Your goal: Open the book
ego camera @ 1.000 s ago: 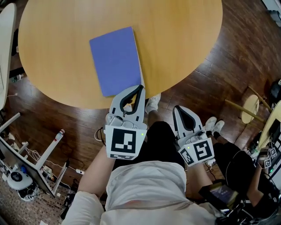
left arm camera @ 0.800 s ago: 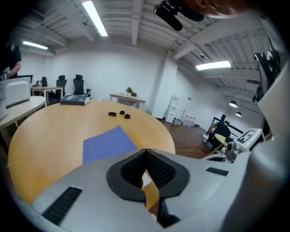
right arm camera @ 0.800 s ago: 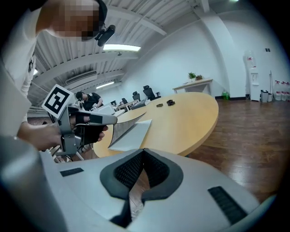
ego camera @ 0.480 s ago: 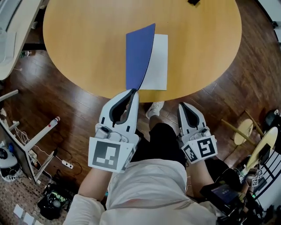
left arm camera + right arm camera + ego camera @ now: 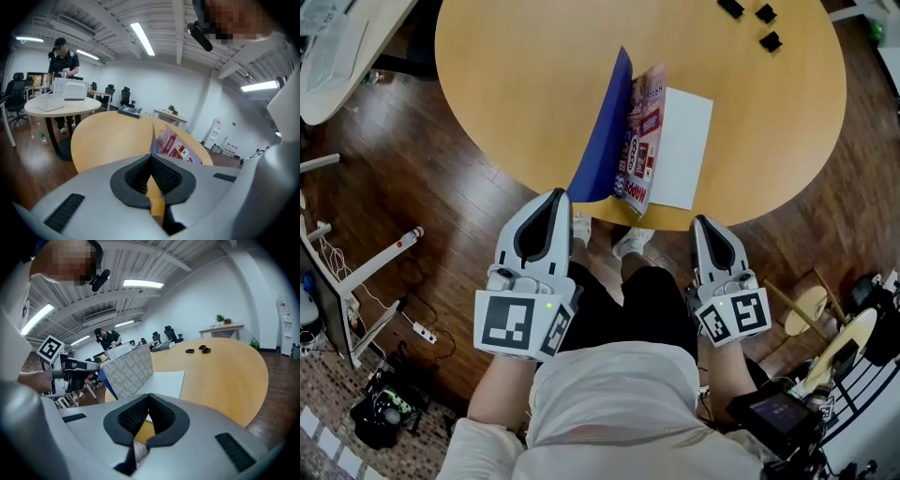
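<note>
The book (image 5: 675, 150) lies at the near edge of the round wooden table (image 5: 516, 94). Its blue cover (image 5: 602, 141) stands up steeply, and a colourful printed page (image 5: 639, 141) is lifted beside it over a flat white page. My left gripper (image 5: 557, 193) is shut at the cover's near corner, and in the left gripper view the cover (image 5: 152, 138) runs edge-on out of the left gripper (image 5: 151, 158). My right gripper (image 5: 709, 221) is shut and empty, just off the table edge, right of the book. In the right gripper view the right gripper (image 5: 148, 397) faces the book's raised leaf (image 5: 126, 371).
Three small black objects (image 5: 750, 23) lie at the table's far right. A white table (image 5: 337, 47) stands at the far left. A person (image 5: 61, 51) stands by another round table (image 5: 61, 105) behind. The person's legs and shoes are under the near table edge.
The blue cover has gone from lying flat to standing steeply, lifted at its near corner by my left gripper. A printed page has risen with it. The right gripper stays low.
</note>
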The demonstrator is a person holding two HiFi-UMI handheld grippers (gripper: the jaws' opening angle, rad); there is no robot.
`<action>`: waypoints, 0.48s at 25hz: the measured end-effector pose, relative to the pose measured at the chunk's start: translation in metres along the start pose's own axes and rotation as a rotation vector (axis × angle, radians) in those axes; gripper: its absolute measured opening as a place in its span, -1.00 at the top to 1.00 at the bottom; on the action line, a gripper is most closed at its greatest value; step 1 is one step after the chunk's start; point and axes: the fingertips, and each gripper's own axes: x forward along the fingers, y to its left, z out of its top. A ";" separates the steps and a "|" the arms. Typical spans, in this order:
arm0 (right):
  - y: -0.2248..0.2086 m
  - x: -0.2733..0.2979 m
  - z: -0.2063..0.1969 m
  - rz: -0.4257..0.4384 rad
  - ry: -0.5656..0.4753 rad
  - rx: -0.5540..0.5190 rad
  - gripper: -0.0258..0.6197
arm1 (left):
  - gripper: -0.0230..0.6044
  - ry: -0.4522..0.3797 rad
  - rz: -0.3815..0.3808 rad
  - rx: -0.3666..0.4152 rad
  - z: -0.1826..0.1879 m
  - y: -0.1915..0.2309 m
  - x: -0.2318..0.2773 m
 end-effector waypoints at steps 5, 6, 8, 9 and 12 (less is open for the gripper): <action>0.002 0.011 -0.001 -0.005 0.025 0.002 0.91 | 0.89 0.048 0.097 -0.036 -0.031 0.055 0.008; 0.004 0.014 -0.002 -0.016 0.027 0.003 0.91 | 0.89 0.060 0.110 -0.042 -0.038 0.067 0.009; 0.003 0.015 -0.001 -0.050 0.025 0.004 0.91 | 0.89 0.081 0.129 -0.053 -0.051 0.088 0.011; 0.002 0.014 -0.001 -0.071 0.023 0.004 0.91 | 0.89 0.091 0.133 -0.055 -0.056 0.096 0.012; -0.004 0.009 -0.002 -0.126 0.028 -0.003 0.91 | 0.89 0.118 0.141 -0.044 -0.069 0.110 0.017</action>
